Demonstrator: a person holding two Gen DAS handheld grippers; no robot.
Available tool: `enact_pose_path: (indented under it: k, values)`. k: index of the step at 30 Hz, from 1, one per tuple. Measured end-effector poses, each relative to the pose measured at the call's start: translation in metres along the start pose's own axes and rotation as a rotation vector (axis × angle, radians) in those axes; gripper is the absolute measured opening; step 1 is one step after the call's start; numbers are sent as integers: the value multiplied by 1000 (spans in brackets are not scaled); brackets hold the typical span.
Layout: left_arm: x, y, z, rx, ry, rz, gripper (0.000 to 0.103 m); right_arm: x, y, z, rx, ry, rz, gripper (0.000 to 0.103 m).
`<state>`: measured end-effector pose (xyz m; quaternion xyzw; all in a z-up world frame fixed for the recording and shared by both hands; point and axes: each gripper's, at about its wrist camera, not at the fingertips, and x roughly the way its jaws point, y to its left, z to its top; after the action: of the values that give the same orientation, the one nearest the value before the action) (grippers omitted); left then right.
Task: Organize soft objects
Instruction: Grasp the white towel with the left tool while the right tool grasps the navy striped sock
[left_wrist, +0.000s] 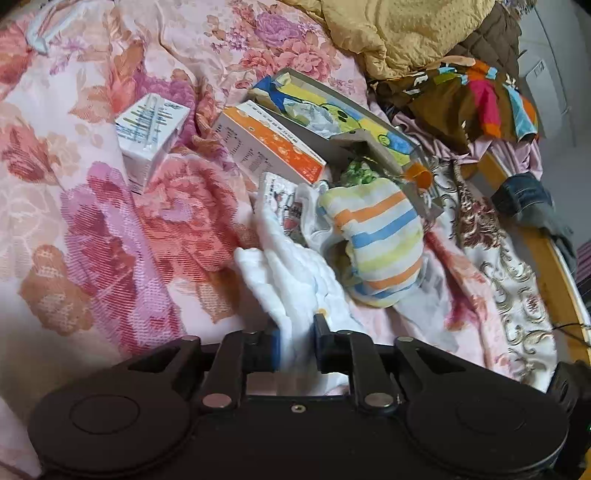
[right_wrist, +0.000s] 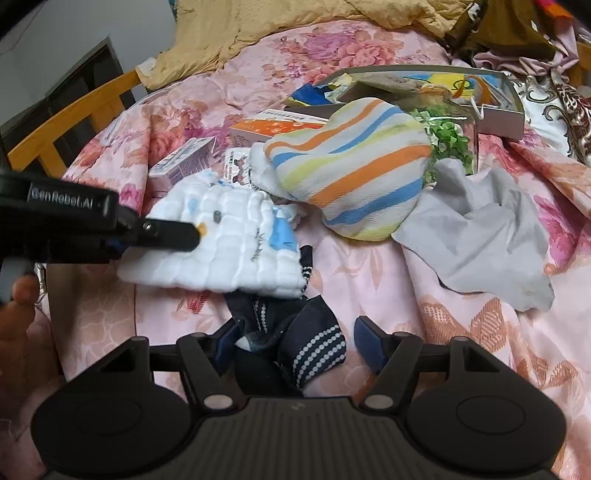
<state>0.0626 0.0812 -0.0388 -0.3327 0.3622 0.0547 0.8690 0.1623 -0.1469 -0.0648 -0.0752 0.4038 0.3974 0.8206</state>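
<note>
My left gripper (left_wrist: 295, 341) is shut on a white quilted cloth (left_wrist: 291, 273) and holds it over the floral bedspread; from the right wrist view the same cloth (right_wrist: 229, 243) hangs from the left gripper's fingertips (right_wrist: 177, 234), showing blue printed patches. A striped orange, blue and yellow cloth bundle (left_wrist: 380, 243) lies just beyond it, also in the right wrist view (right_wrist: 351, 162). My right gripper (right_wrist: 295, 343) is open, its jaws on either side of a dark navy dotted sock (right_wrist: 314, 350) lying on the bed. A grey cloth (right_wrist: 476, 236) lies to the right.
An open cardboard box (left_wrist: 332, 110) with colourful contents, an orange carton (left_wrist: 269, 147) and a small white carton (left_wrist: 147, 136) sit on the bedspread (left_wrist: 110, 221). A heap of clothes (left_wrist: 461, 74) fills the far right. The wooden bed frame (right_wrist: 74, 107) runs along the left.
</note>
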Motion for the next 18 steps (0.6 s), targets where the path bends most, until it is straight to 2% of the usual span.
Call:
enact_pose_path:
  k: [5, 8, 10, 14, 18]
  values:
    - [9, 0, -1, -40, 30, -39, 32, 2, 1, 0, -1, 1, 13, 63]
    - [15, -2, -2, -29, 39, -21, 32, 1, 3, 0, -20, 3, 12, 59]
    - [16, -3, -2, -13, 41, -17, 28, 1, 4, 0, -33, 3, 12, 57]
    - [14, -9, -3, 33, 27, -20, 16, -1, 9, 0, -73, -3, 4, 42]
    - [8, -21, -5, 139, -13, 21, 11, -4, 20, -2, -155, -16, -14, 29]
